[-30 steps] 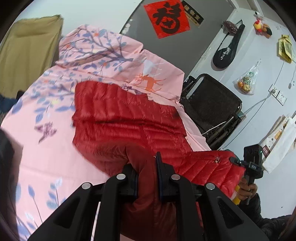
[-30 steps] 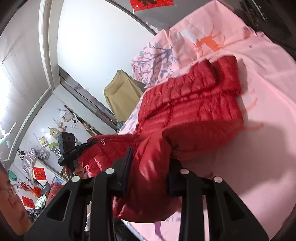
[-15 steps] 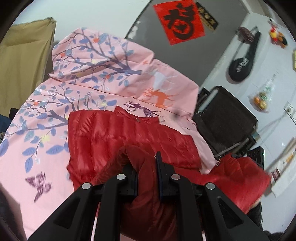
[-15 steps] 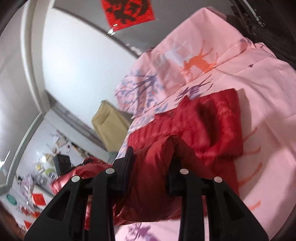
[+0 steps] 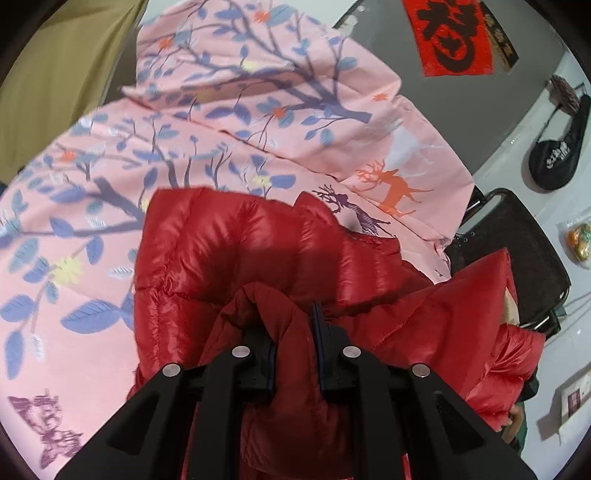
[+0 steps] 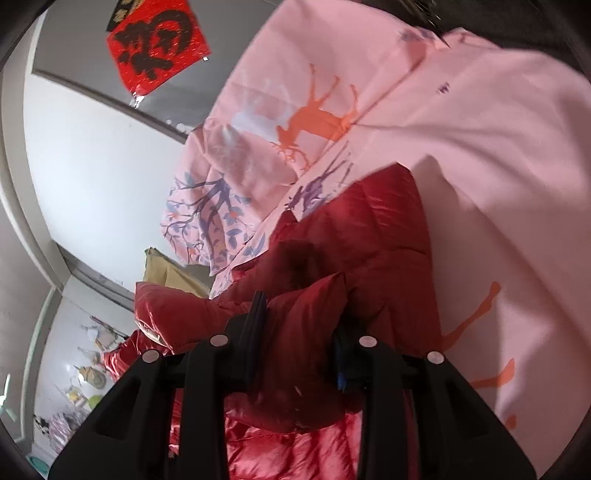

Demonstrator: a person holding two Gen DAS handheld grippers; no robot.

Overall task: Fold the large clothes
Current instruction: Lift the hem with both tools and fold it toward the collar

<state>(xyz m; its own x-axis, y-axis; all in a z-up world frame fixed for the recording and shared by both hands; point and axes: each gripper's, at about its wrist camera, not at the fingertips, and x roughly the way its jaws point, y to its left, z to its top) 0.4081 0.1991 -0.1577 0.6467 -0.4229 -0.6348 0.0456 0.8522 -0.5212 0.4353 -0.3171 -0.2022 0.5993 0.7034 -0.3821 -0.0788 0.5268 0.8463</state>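
A red puffer jacket (image 5: pixel 236 251) lies on a pink bedsheet (image 5: pixel 258 122) printed with blue branches and deer; the left gripper (image 5: pixel 295 332), entering from 6 o'clock, has a bunched fold of the jacket between its jaws, which are opening; the right gripper (image 6: pixel 299 328) is clamped on another fold; a red wall hanging (image 5: pixel 458 33) sits at 1 o'clock.

Red down jacket (image 5: pixel 229 251) on pink printed bedsheet (image 5: pixel 92 229)
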